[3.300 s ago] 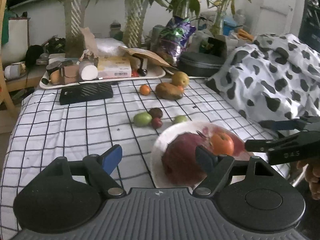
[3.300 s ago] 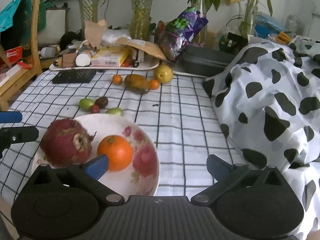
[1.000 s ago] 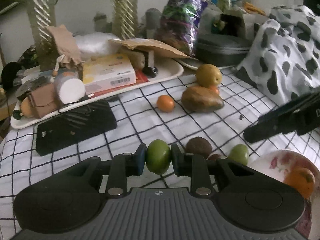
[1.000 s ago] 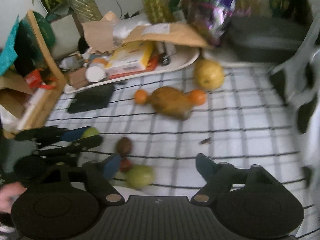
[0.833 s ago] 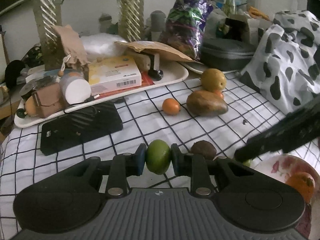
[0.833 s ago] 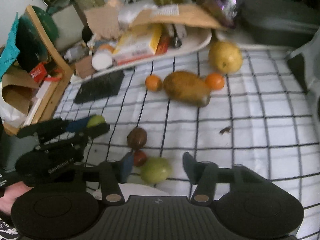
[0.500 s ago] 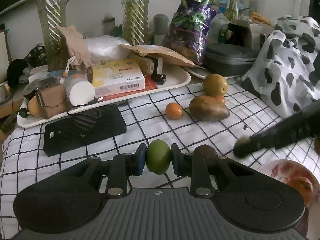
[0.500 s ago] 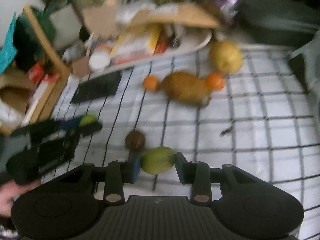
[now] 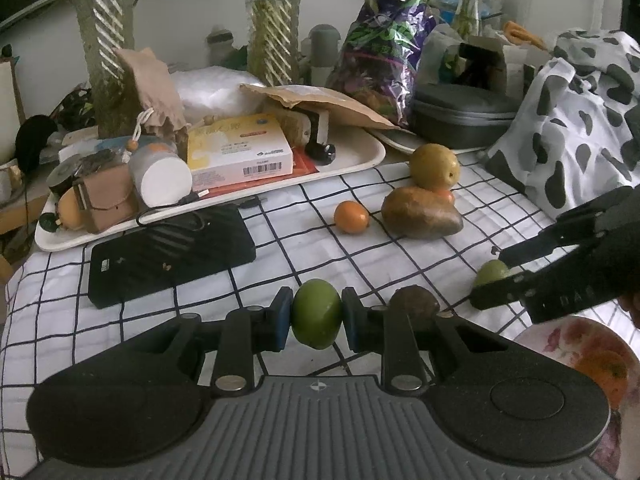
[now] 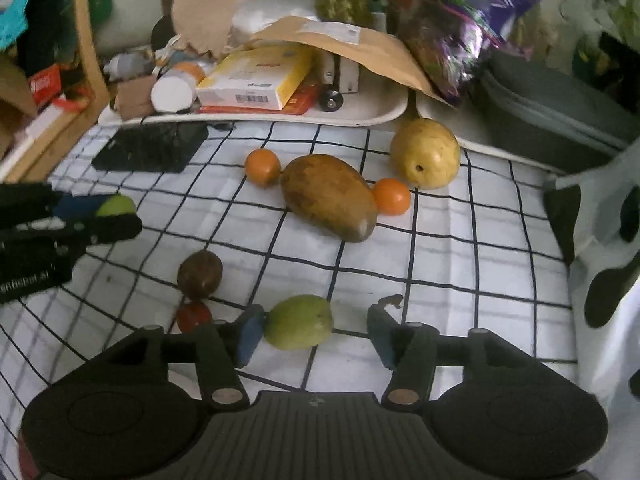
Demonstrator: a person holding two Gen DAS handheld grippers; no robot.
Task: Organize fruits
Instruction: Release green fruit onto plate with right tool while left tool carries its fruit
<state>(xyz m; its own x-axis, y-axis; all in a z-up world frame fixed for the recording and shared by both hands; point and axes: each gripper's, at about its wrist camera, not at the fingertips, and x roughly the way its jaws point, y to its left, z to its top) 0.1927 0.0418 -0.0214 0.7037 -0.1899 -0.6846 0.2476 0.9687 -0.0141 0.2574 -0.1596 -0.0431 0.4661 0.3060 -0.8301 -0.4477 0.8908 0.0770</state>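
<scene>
Left gripper [image 9: 316,314] jaws clamp a green fruit [image 9: 316,313]; right gripper [image 10: 314,334] jaws, just opening, straddle another [image 10: 299,322].

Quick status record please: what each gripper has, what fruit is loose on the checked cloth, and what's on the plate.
left gripper: shut on round green fruit
right gripper: jaws have just been opening; pale green fruit between them, right-hand pad clear of it
loose on checked cloth: mango, pear, two small oranges, brown round fruit, small red fruit
plate: an orange visible; rest out of frame
</scene>
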